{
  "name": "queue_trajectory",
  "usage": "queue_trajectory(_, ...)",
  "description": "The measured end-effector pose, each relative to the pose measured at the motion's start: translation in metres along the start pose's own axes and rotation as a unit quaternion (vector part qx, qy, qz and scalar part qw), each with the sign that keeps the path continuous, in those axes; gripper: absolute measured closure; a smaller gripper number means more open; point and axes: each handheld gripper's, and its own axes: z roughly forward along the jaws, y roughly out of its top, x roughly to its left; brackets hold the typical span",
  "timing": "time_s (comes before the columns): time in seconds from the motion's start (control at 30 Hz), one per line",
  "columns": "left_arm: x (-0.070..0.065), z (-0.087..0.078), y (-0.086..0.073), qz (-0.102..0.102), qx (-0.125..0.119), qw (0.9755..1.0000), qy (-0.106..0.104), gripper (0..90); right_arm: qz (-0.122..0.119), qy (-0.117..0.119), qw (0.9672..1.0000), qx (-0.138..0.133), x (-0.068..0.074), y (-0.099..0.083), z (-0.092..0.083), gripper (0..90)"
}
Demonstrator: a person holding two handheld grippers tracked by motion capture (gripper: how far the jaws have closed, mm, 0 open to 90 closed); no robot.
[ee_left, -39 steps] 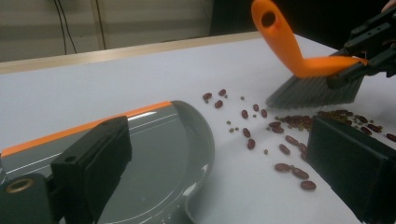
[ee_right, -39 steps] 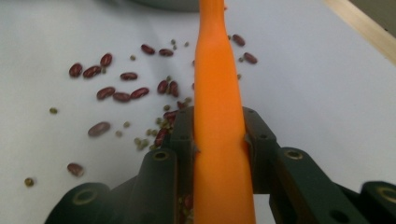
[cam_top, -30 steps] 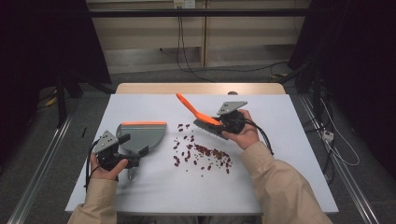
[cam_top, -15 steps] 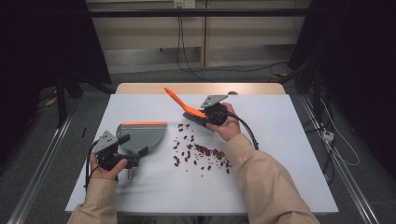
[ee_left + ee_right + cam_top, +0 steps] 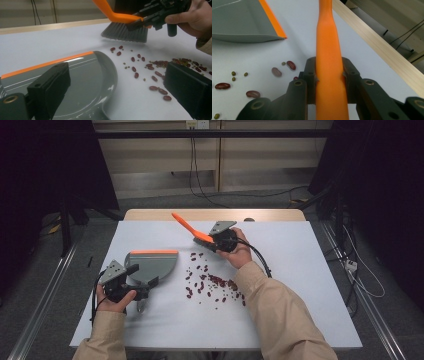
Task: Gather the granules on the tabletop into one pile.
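Right gripper (image 5: 216,241) with its brush (image 5: 192,231) has slid left across the table (image 5: 300,285) since the earlier frames, now sitting beyond the far end of the bean scatter (image 5: 210,282) — dustpan (image 5: 150,265) hasn't moved. Jaws are clamped on the orange brush handle, plain in the right gripper view. Left gripper (image 5: 134,290) sits at the near end of the dustpan on its handle; looks like a hold, but the left gripper view shows the jaws standing apart over the pan, so I cannot tell for sure.

Progress: barely begun — pan is empty, all beans lie on the table right of the dustpan, bristles (image 5: 125,32) just behind the farthest ones. Left to do: sweep the lot into the pan.

Count: one brush, one dustpan, two grippers; red kidney beans roughly a few dozen, plus small green beans too small to count.
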Motion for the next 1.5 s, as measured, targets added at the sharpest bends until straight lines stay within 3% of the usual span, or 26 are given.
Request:
queue_trajectory(0.23, 0.002, -0.003, -0.001, -0.002, 0.0, 1.0, -0.001, 6.7, -0.024, 0.035, 0.9991, 0.01, 0.012, 0.001, 0.009, 70.9)
queue_trajectory(0.7, 0.001, -0.002, -0.003, 0.007, 0.007, 0.9999, -0.011, 5.6, -0.085, 0.095, 0.9916, 0.021, 0.033, -0.004, -0.013, 70.5)
queue_trajectory(1.17, 0.001, -0.002, -0.003, 0.007, 0.006, 0.9999, -0.009, 5.6, -0.097, 0.144, 0.9845, 0.025, 0.051, -0.012, -0.037, 70.4)
queue_trajectory(1.5, 0.001, -0.002, -0.003, 0.009, 0.006, 0.9999, -0.01, 5.6, -0.096, 0.157, 0.9827, 0.023, 0.062, -0.018, -0.051, 70.4)
